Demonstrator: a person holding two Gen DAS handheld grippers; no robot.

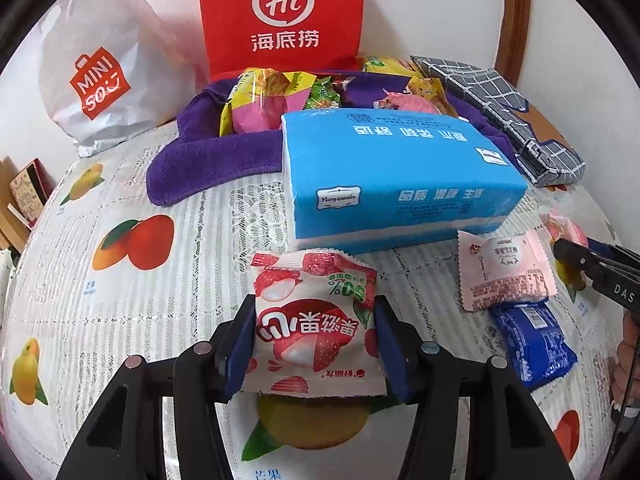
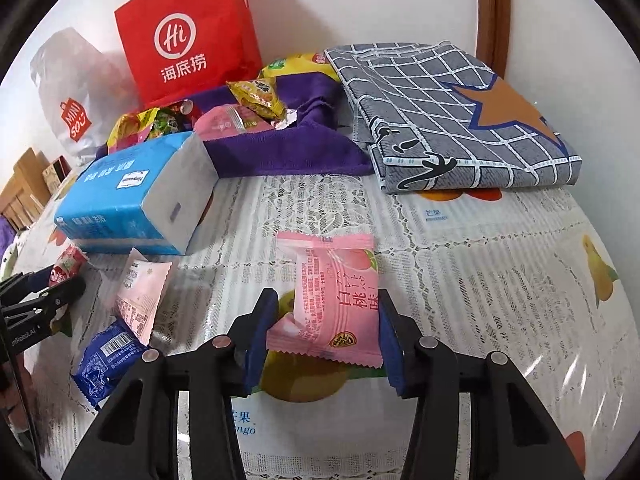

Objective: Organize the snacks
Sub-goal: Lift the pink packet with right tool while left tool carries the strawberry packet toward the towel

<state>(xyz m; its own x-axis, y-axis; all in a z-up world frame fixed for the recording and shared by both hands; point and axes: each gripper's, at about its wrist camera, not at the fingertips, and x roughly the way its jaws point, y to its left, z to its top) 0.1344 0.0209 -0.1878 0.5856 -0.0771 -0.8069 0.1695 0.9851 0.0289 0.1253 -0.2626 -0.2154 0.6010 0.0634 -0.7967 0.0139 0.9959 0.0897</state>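
Observation:
My left gripper point(image 1: 316, 344) is shut on a white and red lychee snack packet point(image 1: 316, 320), held just above the tablecloth. My right gripper point(image 2: 324, 328) is shut on a pink peach snack packet point(image 2: 336, 300), lifted slightly off the table. A pale pink packet point(image 1: 506, 270) and a blue packet point(image 1: 532, 344) lie between the grippers; both also show in the right wrist view, the pink one point(image 2: 140, 296) and the blue one point(image 2: 108, 364). A purple towel point(image 1: 208, 156) at the back holds several snack packets point(image 1: 260, 100).
A blue tissue pack point(image 1: 400, 176) lies in the middle of the table. A folded grey checked cloth point(image 2: 452, 120) sits at the back right. A red Haidilao bag point(image 1: 280, 12) and a white Miniso bag point(image 1: 100, 84) stand against the wall. The fruit-print tablecloth point(image 2: 500, 280) covers the table.

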